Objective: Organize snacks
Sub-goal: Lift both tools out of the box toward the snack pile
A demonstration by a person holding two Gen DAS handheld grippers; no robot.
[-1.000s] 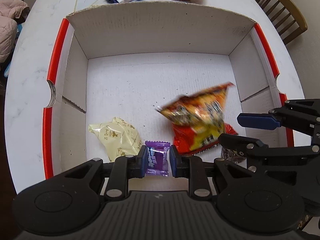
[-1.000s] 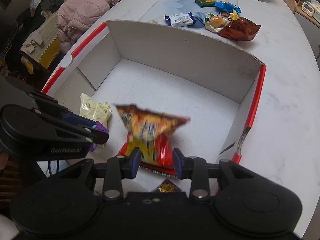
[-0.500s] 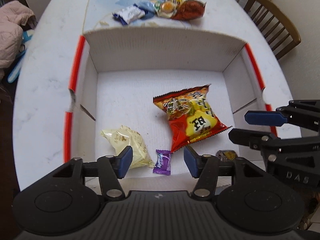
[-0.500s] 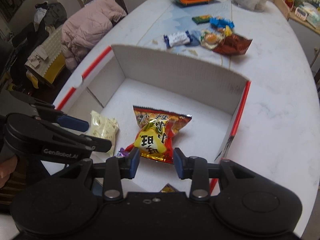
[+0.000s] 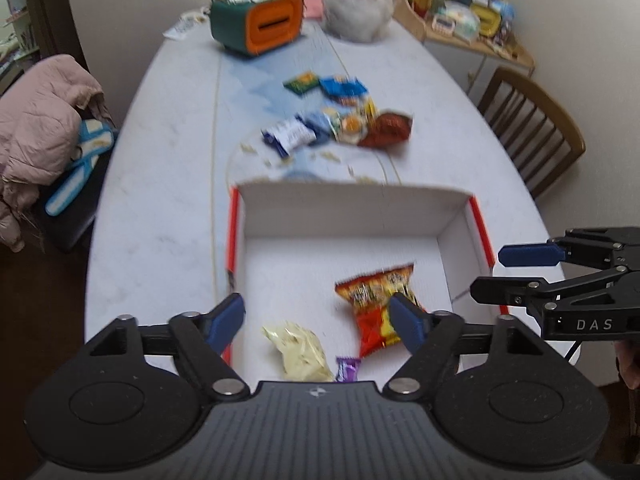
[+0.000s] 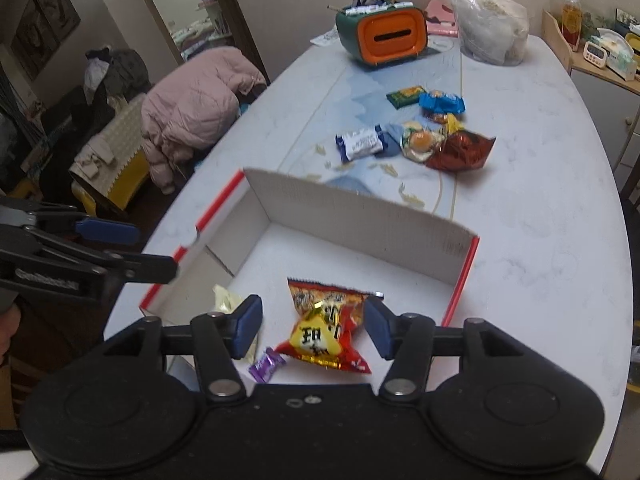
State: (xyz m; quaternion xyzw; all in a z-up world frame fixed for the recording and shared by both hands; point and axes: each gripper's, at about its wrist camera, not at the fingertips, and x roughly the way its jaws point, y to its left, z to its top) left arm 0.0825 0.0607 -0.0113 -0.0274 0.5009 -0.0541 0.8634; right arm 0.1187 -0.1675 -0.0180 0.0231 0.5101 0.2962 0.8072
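Left gripper (image 5: pixel 318 322): jaws just opened wide, nothing between. Right gripper (image 6: pixel 313 327): just opened, empty. Red-yellow foil snack bag (image 6: pixel 326 330), small purple wrapped candy (image 6: pixel 266 365), pale yellow packet (image 5: pixel 300 346) lie inside white cardboard box with red edges (image 5: pixel 352 212).

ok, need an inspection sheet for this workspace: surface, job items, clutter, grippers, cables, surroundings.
Surface: white marbled table, crumbs beyond the box.
Job's things: open cardboard box holds red snack bag, pale yellow packet and purple candy; unsorted snack pile lies on the table past it.
Clutter: orange-and-green holder, clear plastic bag.
Grippers: left gripper and right gripper have both just been opening; jaws apart above the box, nothing gripped.
Cables: nothing seen.
Surroundings: pink jacket on seating to the left, wooden chair to the right, a crowded shelf behind.
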